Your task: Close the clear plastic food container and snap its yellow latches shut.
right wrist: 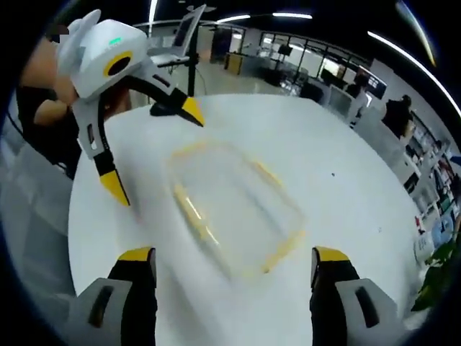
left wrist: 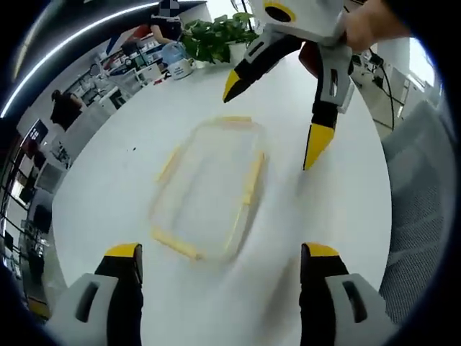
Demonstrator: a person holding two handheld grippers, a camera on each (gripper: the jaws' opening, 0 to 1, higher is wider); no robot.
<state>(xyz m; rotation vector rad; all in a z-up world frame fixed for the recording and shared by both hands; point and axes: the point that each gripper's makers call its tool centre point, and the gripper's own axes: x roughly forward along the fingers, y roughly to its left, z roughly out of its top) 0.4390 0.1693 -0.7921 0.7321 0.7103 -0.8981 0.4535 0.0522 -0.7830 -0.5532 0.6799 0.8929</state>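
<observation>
Container (left wrist: 209, 189) blurred, latches indistinct; both tools spread wide, apart.

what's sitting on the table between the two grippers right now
The clear container with yellow latches lies between them on the white table, seen in both views. Both the left gripper and right gripper are open.

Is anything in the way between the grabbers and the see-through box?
Nothing visible is. The clear container lies alone on the white table, with bare tabletop between it and the open left gripper and the open right gripper.
</observation>
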